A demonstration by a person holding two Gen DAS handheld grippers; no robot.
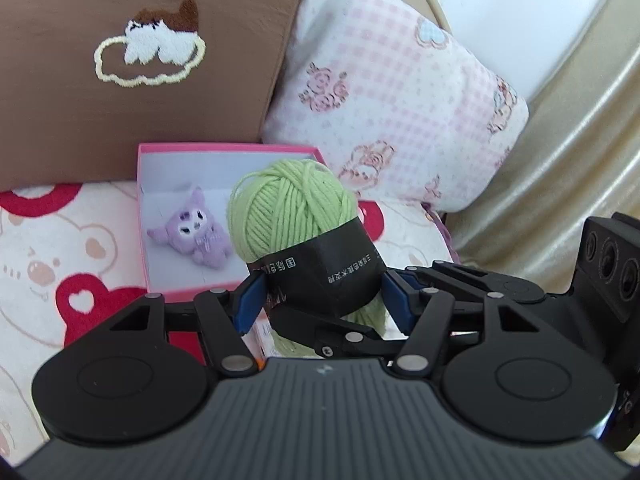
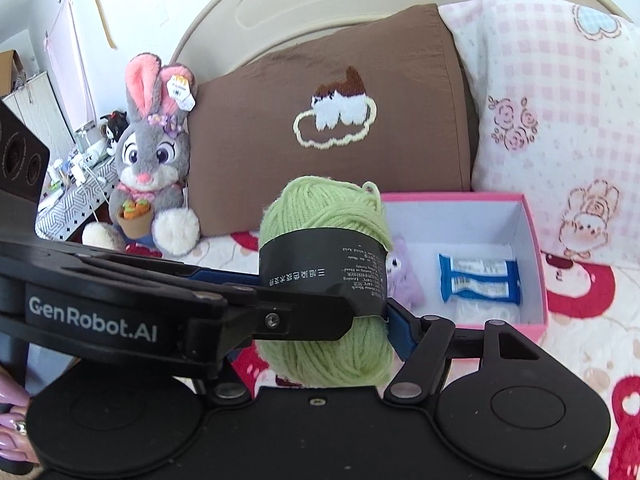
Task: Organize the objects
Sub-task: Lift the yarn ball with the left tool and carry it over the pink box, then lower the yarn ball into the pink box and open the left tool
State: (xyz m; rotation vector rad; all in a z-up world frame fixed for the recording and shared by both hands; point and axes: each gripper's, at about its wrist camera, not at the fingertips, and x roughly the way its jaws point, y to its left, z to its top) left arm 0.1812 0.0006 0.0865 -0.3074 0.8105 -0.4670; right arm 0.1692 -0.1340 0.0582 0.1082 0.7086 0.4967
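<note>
A green yarn ball (image 1: 292,208) with a black paper band is held in the air in front of an open pink box (image 1: 160,152). My left gripper (image 1: 322,300) is shut on the band. My right gripper (image 2: 324,312) also grips the yarn ball (image 2: 324,216), with the left gripper crossing in front of it. The pink box (image 2: 532,248) lies on the bed and holds a purple plush toy (image 2: 404,276) and a blue snack packet (image 2: 478,280). The plush (image 1: 192,232) also shows in the left wrist view.
A brown pillow (image 2: 320,80) and a pink checked pillow (image 2: 560,120) lean on the headboard behind the box. A grey rabbit plush (image 2: 150,160) sits at the left. The bedspread (image 1: 60,260) has red bear prints. A cluttered side table (image 2: 72,188) stands far left.
</note>
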